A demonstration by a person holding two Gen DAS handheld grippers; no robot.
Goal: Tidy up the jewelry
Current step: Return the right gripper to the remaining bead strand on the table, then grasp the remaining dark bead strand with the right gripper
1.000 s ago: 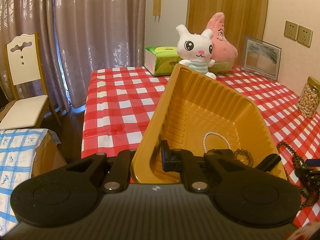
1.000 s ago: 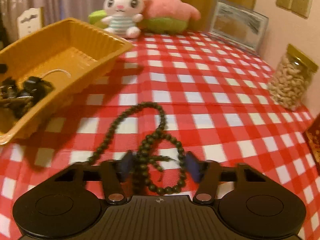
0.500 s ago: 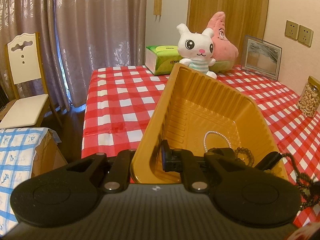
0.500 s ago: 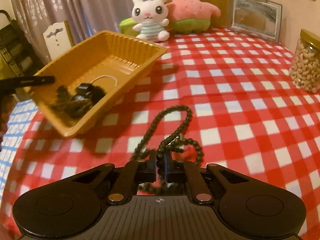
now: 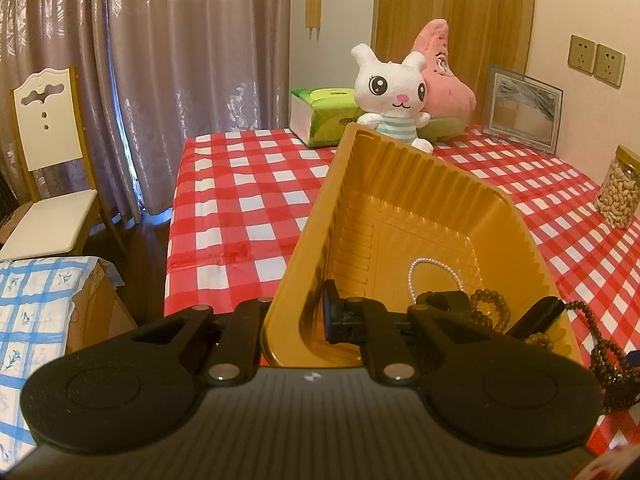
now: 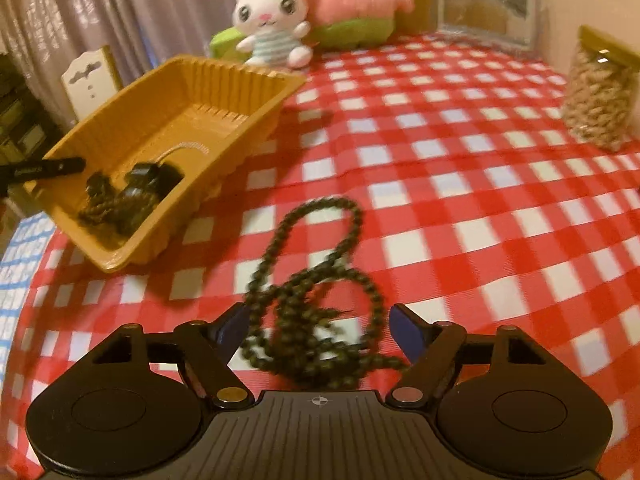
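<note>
A yellow plastic tray [image 5: 520,224] [image 6: 256,76] is tilted up at its near end. My left gripper [image 5: 296,320] is shut on the tray's near wall. Inside lie a white pearl bracelet [image 5: 434,264], a dark bead bracelet [image 5: 490,306] and a black item [image 6: 146,184]. A long dark bead necklace [image 6: 316,280] lies in loops on the red checked tablecloth [image 6: 460,168], also at the right edge of the left wrist view [image 5: 600,344]. My right gripper [image 6: 320,324] is open, its blue-padded fingers on either side of the necklace's near loops.
A white bunny plush [image 5: 394,100], a pink starfish plush [image 5: 444,80] and a green tissue box [image 5: 320,116] stand at the table's far end. A picture frame [image 5: 522,112] and a jar of nuts [image 6: 600,96] are on the right. A white chair [image 5: 52,168] stands left.
My right gripper was shut on the necklace half a second ago and is now open; the necklace lies loose between its fingers. The left gripper and tray have barely moved.
</note>
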